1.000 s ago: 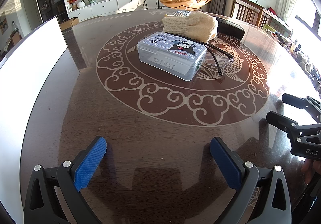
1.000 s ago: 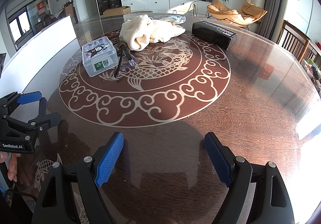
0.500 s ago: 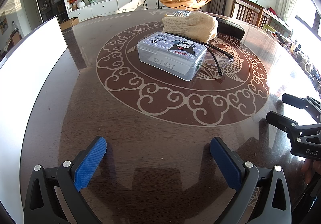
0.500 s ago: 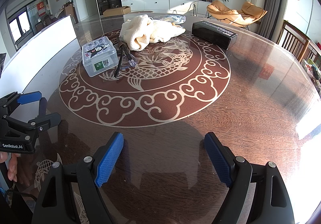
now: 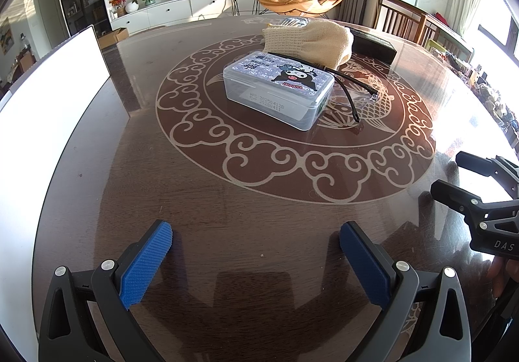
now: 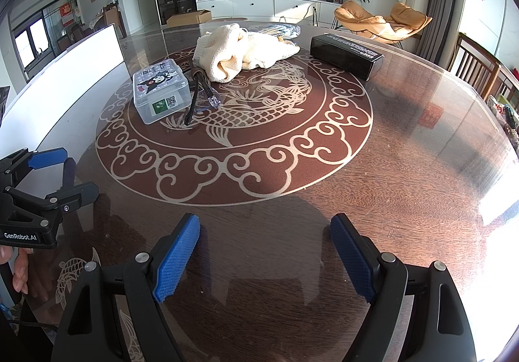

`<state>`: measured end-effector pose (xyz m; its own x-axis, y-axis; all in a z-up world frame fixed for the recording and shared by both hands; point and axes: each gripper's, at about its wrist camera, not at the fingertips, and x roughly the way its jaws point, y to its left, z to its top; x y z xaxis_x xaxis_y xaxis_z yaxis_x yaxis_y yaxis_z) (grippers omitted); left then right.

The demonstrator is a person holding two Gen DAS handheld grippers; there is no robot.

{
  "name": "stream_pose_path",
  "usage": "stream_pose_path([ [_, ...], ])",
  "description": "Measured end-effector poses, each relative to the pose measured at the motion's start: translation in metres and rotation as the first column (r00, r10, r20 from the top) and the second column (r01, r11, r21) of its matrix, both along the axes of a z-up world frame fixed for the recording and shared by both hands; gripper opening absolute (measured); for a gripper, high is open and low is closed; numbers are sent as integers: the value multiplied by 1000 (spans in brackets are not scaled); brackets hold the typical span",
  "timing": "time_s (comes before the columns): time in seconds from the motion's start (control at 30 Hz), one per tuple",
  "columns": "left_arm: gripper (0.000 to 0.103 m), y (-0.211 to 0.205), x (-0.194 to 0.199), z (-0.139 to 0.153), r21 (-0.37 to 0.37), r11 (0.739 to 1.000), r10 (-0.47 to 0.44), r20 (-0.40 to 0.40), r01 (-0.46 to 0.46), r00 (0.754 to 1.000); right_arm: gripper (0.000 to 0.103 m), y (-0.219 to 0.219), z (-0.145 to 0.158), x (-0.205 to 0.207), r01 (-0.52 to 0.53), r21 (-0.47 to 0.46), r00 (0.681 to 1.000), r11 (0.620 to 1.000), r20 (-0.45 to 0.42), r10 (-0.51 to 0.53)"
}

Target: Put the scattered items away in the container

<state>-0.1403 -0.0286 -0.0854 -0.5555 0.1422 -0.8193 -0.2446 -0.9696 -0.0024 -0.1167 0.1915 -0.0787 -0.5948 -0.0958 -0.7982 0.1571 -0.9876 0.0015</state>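
Across the left wrist view, the left gripper hung over bare wood near the table's edge, its blue pads spread wide with nothing between them. Ahead, on the round inlaid pattern, sat a clear plastic box with a cartoon sticker on its lid, shut and lying flat. A pair of glasses lay just beside it, one dark arm running along the box's far side. Behind both slumped a cream knitted cloth, and a black box lay past that. A white container wall stood at the left.

From the right wrist view, the right gripper was likewise spread and empty, well apart from every item. The left gripper showed at the left edge, open too. A crinkled clear packet lay just behind the cloth.

Nothing seemed to be in the container yet, so the job looked to be at its very start. The next move would likely call for a reach forward to the plastic box, the nearest item, with the pads closing across its short sides.
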Motion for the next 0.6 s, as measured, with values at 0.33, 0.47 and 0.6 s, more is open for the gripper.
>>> stream_pose_path([
  [0.33, 103, -18, -34, 31, 312, 946, 88, 1, -84, 996, 84, 0, 0, 0, 0, 0, 1000, 1000, 0, 0],
  [0.47, 103, 4, -77, 55, 310, 946, 106, -23, -93, 994, 84, 1, 0, 0, 0, 0, 1000, 1000, 0, 0],
  [0.6, 103, 21, -118, 45, 306, 931, 200, 33, -201, 979, 84, 1, 0, 0, 0, -1, 1000, 1000, 0, 0],
])
